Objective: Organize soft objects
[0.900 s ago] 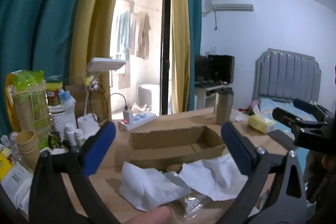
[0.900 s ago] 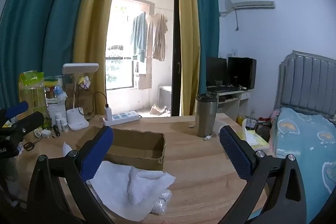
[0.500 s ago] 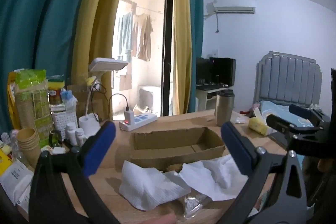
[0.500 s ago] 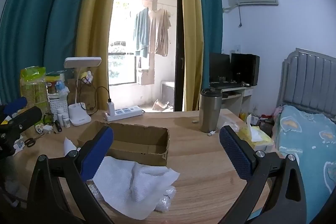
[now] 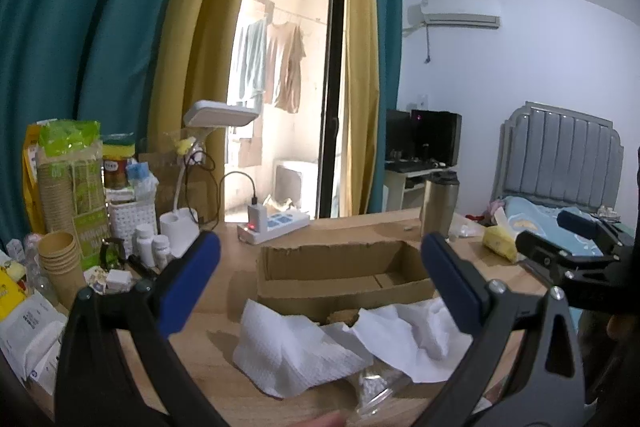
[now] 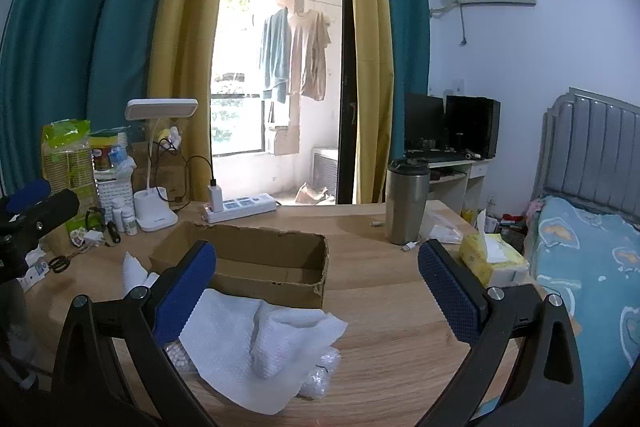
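Observation:
Crumpled white paper towels (image 5: 304, 351) lie on the wooden table in front of an open, empty cardboard box (image 5: 340, 267); they also show in the right wrist view (image 6: 256, 339), before the box (image 6: 248, 259). A small clear bag of white beads (image 6: 320, 375) lies partly under the towels. My left gripper (image 5: 320, 291) is open and empty, above the towels. My right gripper (image 6: 316, 295) is open and empty, above the towels and the box's near wall. Each gripper shows at the edge of the other's view.
A steel tumbler (image 6: 406, 199) and a yellow tissue pack (image 6: 492, 263) stand right of the box. A power strip (image 6: 240, 207), a desk lamp (image 6: 156, 163), pill bottles, paper cups (image 5: 60, 263) and packets crowd the left. A bed (image 6: 592, 267) lies beyond the table's right edge.
Both cameras have tilted up and drawn back slightly, so the box and towels sit lower in view. Both grippers stay open and empty.

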Motion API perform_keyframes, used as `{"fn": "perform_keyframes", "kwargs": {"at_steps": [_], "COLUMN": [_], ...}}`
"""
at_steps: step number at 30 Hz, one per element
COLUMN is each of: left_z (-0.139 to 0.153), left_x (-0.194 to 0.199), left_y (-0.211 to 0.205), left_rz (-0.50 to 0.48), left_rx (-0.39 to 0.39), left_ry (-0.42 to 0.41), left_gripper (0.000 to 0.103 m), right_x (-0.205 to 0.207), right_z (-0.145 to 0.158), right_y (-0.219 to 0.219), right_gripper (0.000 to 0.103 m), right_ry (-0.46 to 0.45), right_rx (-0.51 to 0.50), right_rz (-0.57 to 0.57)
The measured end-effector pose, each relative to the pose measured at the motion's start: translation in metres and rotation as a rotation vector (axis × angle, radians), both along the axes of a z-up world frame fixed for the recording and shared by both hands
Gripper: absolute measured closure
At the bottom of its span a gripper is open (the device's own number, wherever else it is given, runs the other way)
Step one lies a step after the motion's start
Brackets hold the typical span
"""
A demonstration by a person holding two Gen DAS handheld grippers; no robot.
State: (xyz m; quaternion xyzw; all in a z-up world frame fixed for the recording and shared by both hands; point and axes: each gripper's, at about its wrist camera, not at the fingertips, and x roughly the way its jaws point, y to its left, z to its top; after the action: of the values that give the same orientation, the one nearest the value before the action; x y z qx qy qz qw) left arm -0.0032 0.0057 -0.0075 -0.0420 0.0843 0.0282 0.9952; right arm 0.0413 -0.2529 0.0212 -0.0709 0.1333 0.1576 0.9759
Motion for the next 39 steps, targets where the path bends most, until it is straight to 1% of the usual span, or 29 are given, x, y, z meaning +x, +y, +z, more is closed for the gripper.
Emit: {"fn": "perform_keyframes", "kwargs": {"at_steps": [9, 16, 20, 39], "left_z": [-0.0047, -0.0059, -0.0055, -0.0013], "left_x": [0.0030, 0.0023, 0.0012, 0.0017], "left_y": [0.0004, 0.0012, -0.0004, 0.0000], "left_rz": [0.001, -0.001, -0.021, -0.027], "left_rx": [-0.011, -0.016, -0.012, -0.020], "left_ry": [0.026, 0.027, 0.029, 0.029], "left_gripper": [0.002, 0.002, 0.002, 0.002], "right_x": [-0.0005, -0.0010, -0.0005, 0.0025], "right_z": [-0.0005, 0.0001, 0.0014, -0.0015], "right_y": [0.0014, 0.0032, 0.0065, 0.0066], "right_gripper": [0.000, 0.000, 0.000, 0.000], "right_ry": [0.003, 0.004, 0.006, 0.019], "right_rx": [-0.003, 0.000, 0.004, 0.005], "right_rz": [0.015, 0.021, 0.030, 0.038]}}
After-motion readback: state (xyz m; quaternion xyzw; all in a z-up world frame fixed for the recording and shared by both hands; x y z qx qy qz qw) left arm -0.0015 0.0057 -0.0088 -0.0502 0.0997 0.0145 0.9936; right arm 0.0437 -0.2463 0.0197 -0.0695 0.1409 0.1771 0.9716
